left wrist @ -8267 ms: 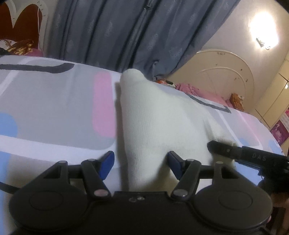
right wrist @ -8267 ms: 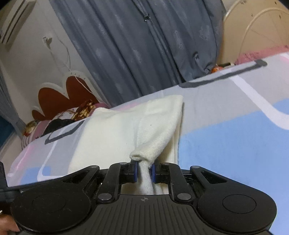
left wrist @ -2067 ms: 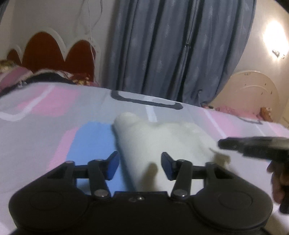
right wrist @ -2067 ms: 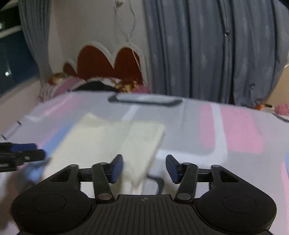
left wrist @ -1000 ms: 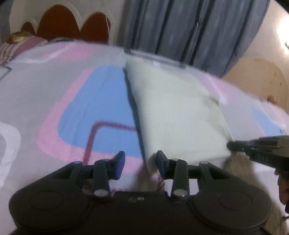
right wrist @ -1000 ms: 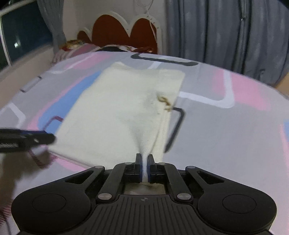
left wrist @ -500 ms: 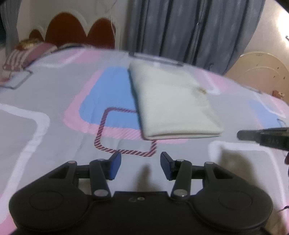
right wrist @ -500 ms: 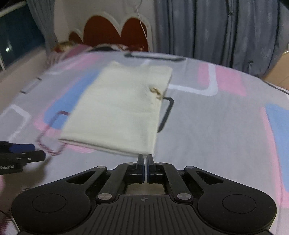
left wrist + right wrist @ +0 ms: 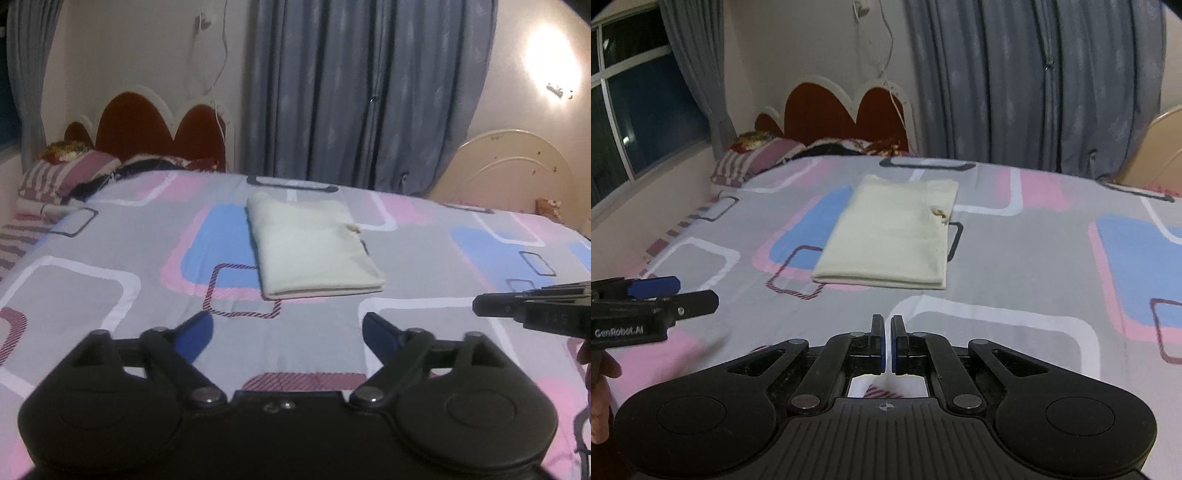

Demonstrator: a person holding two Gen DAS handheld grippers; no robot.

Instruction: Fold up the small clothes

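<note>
Garment [image 9: 314,245] beyond (clear of) grippers.

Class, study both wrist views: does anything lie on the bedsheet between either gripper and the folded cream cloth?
Nothing visible does. Only bare patterned bedsheet lies between the folded cream cloth and the shut, empty right gripper. The same holds for the left gripper, whose jaws are opening with nothing between them.

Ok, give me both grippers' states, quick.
Left gripper: jaws opening, nothing between them.
Right gripper: shut, empty; cream garment lies folded on the bed.
</note>
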